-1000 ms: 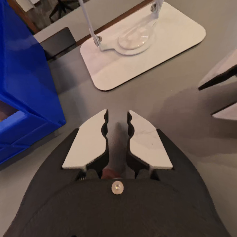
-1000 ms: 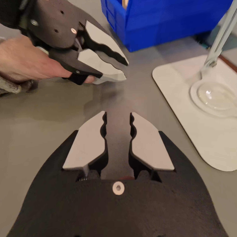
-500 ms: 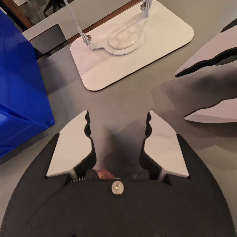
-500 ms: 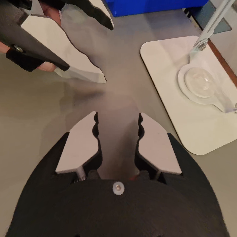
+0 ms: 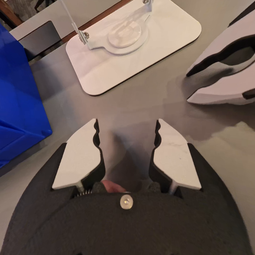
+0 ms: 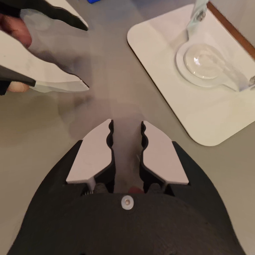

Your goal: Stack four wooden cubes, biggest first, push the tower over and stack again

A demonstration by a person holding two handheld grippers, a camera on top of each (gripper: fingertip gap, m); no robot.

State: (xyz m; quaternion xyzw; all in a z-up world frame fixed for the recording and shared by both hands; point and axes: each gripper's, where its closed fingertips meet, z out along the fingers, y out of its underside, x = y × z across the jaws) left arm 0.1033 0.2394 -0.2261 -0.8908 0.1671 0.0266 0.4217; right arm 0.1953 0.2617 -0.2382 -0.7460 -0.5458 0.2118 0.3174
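Cubes are nowhere in either view, so which way they lie from either claw, and which claw is nearer, cannot be told from here. Off to the left of the left gripper (image 5: 127, 121), a glossy blue plastic bin (image 5: 20, 96) is sitting on the smooth grey tabletop (image 5: 124, 104); my guess is the blocks are waiting inside it, though its opening is out of sight. That left gripper is hovering with its white fingers (image 5: 81, 155) spread wide and nothing between them. Ahead of it, a flat white rounded-corner base plate (image 5: 138, 58) carrying a clear round disc (image 5: 124, 36) and a slim white post is resting. Moving right, the right gripper (image 6: 127, 122) is hanging over bare table with a narrower gap between its fingers, also empty, the plate lying to its front right. Both claws are pointing towards each other, tips near but apart. Stacking looks not yet begun; if the blocks are indeed in the bin, the left gripper sits closer.
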